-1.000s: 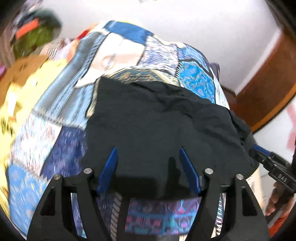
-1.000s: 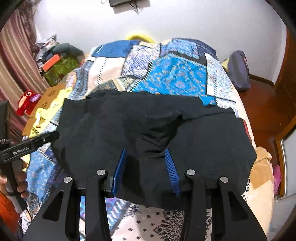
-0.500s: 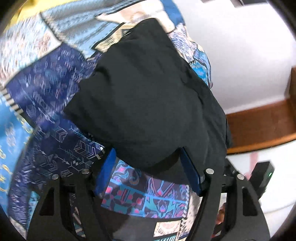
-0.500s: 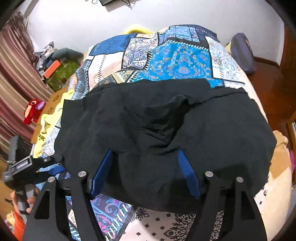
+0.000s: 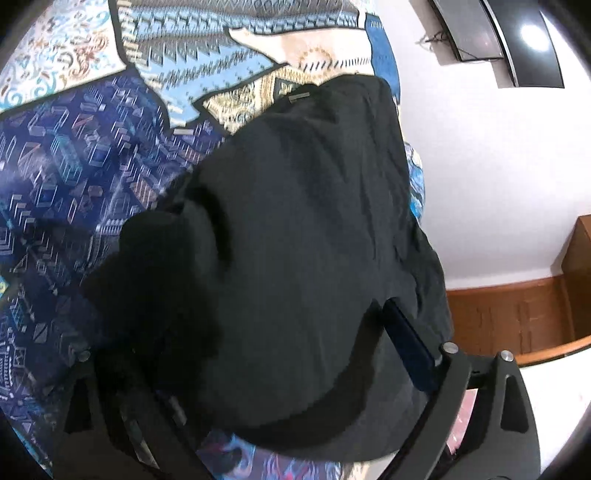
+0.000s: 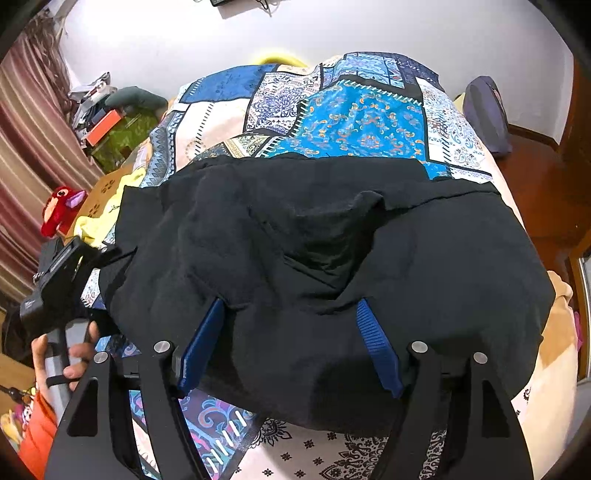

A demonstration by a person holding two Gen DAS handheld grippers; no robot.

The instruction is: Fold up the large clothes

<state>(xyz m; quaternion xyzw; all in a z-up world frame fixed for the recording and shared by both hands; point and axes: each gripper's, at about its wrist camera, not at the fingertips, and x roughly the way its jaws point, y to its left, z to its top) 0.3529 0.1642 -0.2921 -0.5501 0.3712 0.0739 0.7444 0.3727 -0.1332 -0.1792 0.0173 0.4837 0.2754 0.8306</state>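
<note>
i see a large black fabric garment (image 6: 317, 266) lying spread across the near part of the bed (image 6: 369, 118), folded over on itself into a broad, thick slab with a rumpled pocket of cloth sunk in its middle. its near edge bulges toward me and its far edge runs fairly straight across the patchwork. in the left wrist view the same garment (image 5: 295, 240) fills the centre, matte and softly creased, with one rounded corner drooping toward the lower left.

my right gripper (image 6: 291, 343) hangs over the near edge of the garment with its blue ribbed fingers (image 6: 376, 347) standing well apart; they have just been opening, cloth lies between and under them, and the pads do not press on it. my left gripper (image 5: 258, 373) has its fingers spread wide too, also just opening; one dark blue finger (image 5: 410, 347) shows at the right, the other is lost in shadow behind the black cloth, and nothing is pinched. in the right wrist view a hand (image 6: 62, 354) holds that left gripper at the bed's left side.

the bed wears a patchwork cover of blue, turquoise, cream and navy printed panels (image 5: 74, 155). behind it rises a white wall (image 6: 332, 26), with striped curtains (image 6: 26, 122), a red plush toy (image 6: 61, 208), and a dark bag (image 6: 485, 110) on the brown wooden floor (image 6: 535, 173).
</note>
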